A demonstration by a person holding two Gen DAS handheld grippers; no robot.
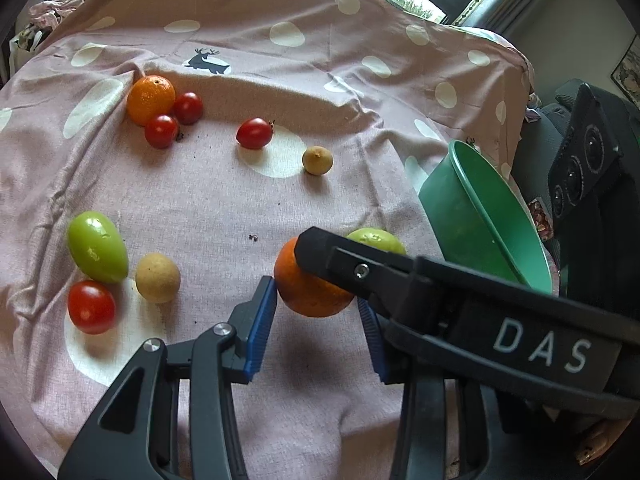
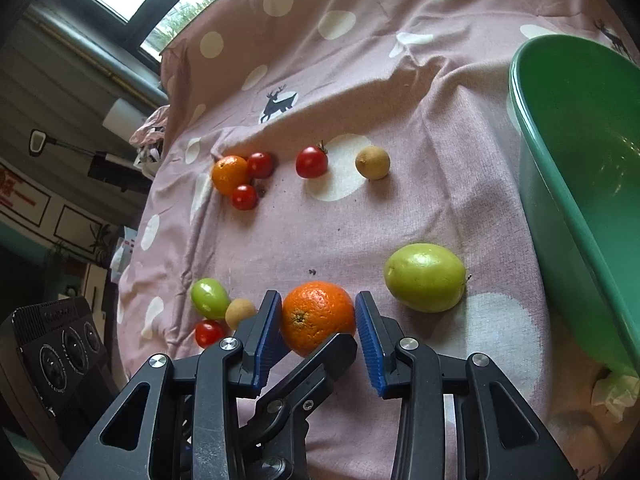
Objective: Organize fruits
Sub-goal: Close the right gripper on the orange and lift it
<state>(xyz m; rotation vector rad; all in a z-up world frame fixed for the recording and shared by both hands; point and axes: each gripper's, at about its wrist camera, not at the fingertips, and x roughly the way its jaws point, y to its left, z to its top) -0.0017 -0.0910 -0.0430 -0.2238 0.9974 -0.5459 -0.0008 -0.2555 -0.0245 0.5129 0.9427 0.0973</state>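
Big orange [image 2: 318, 316]: it sits on the pink spotted cloth [image 2: 360, 220], near the front edge.
Right gripper [image 2: 318, 332]: in its own view, both blue pads press on the sides of the big orange. It is clamped on it.
Left gripper [image 1: 320, 312]: in its own view, the blue pads sit on each side of the same orange and seem to touch it. The right gripper's black finger lies across the top and hides part of it.
Green bowl [image 2: 568, 184]: the right view shows its inside, with no fruit in the part that shows. In the left view it looks tipped, off to the right.
Green fruit [image 2: 425, 277]: the right view shows all of it, between the orange and the bowl. The left view shows just its top.
Only in left view: a black box with round dials [image 1: 580, 160] behind the bowl.
Far fruits: a small orange [image 1: 151, 99] touching two red tomatoes.
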